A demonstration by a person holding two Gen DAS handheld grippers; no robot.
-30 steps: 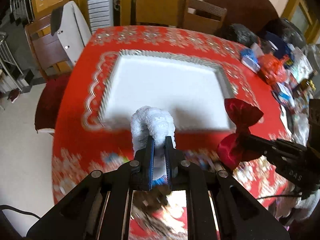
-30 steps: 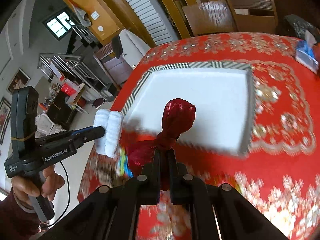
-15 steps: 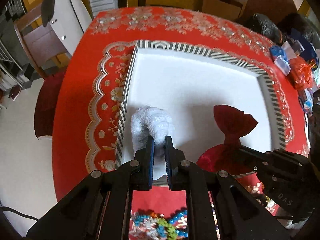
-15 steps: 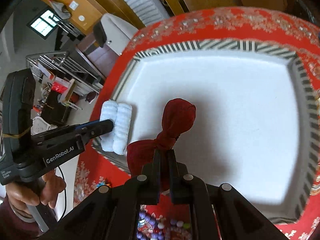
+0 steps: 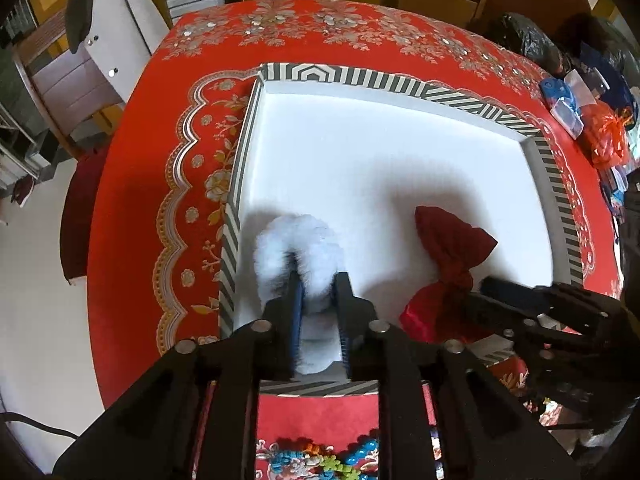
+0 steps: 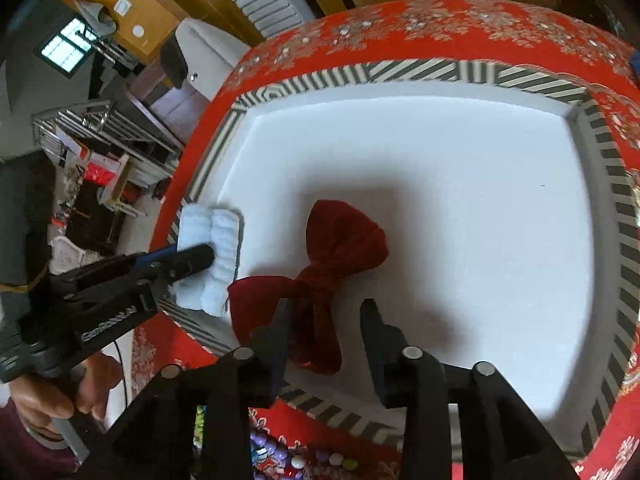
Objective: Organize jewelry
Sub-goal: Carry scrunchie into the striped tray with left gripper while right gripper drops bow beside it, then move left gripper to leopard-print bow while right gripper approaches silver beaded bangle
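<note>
right gripper (image 6: 326,312) opened — bow (image 6: 320,276) (diagonal) released

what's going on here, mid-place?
A person is putting hair accessories into the striped-rim tray. The right tool is open, with the red velvet bow lying on the tray's white floor between its fingers. The left tool is shut on the white fluffy scrunchie, low at the tray's left edge.

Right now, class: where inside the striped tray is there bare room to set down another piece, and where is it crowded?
Free: the white floor between the red bow and the striped tray's far and right walls. Crowded: the near-left corner, where the white scrunchie, the bow and both grippers sit.
</note>
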